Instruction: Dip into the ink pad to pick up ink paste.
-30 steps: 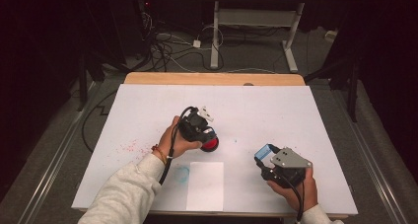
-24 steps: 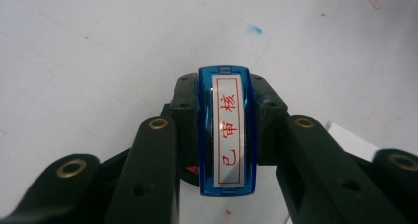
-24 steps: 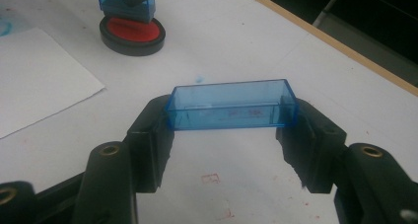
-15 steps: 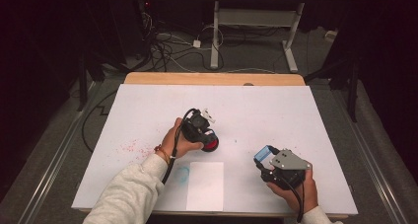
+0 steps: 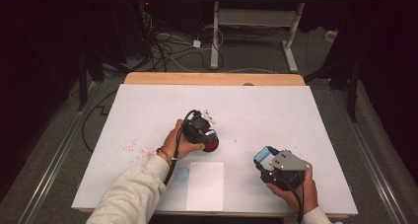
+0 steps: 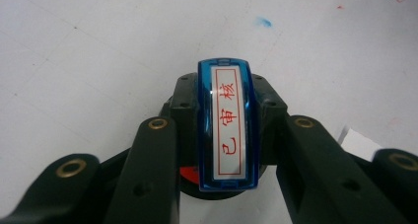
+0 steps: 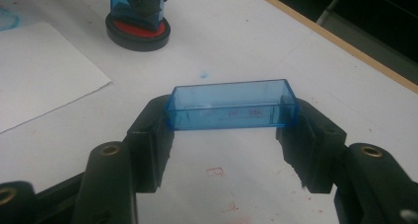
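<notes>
Resting on the red ink pad [image 5: 212, 145], the stamp [image 6: 227, 130] sits clamped between the left claw [image 6: 224, 150]. Light, stiff plastic; grip its black sides. Its slick blue cap [image 7: 231, 105] is pinched endwise in the right claw [image 7: 226, 135], paper [image 5: 204, 184] between both.

The far half of the white table [image 5: 256, 100] lies open for a hand to pass. Near the middle, the left gripper [image 5: 206, 131] with its stamp [image 6: 227, 128] on the ink pad [image 5: 213, 145] blocks the way. A paper sheet [image 5: 205, 184] lies flat between it and the right gripper [image 5: 263, 157], which holds the blue cap [image 7: 231, 104].
</notes>
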A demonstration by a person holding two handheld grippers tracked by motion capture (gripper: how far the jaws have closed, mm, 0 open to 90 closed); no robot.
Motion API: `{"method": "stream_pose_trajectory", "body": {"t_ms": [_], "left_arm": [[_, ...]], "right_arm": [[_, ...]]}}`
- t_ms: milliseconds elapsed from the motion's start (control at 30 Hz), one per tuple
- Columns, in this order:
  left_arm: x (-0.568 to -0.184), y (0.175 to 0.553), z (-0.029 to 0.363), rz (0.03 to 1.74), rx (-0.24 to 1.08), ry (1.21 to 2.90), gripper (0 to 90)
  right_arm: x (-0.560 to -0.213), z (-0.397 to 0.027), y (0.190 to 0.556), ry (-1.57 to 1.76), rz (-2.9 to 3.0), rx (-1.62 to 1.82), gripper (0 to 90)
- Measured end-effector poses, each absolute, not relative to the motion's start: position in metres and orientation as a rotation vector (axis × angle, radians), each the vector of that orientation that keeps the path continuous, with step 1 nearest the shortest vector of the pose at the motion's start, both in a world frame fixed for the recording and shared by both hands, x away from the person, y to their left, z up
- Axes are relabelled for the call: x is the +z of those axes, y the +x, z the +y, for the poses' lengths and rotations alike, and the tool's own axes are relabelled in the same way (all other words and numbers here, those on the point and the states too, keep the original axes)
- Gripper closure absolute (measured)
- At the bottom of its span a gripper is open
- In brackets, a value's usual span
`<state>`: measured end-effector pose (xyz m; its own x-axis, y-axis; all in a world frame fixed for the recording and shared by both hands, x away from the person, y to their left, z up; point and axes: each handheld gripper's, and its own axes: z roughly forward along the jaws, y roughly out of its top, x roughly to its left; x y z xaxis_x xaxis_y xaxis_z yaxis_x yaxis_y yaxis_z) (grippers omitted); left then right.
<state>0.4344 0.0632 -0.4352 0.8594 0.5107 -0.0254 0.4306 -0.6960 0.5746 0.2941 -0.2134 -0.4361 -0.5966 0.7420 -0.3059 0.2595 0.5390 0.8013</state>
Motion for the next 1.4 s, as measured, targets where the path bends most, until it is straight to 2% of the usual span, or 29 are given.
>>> {"method": "stream_pose_trajectory", "body": {"t_ms": [1100, 1400], "left_arm": [[-0.439, 0.435, 0.065, 0.687, 0.167, 2.441, 67.9], [-0.423, 0.435, 0.07, 0.692, 0.196, 2.421, 67.9]], "right_arm": [[-0.437, -0.212, 0.292, 0.805, 2.138, 0.964, 40.8], [-0.436, -0.212, 0.292, 0.804, 2.141, 0.97, 40.8]]}}
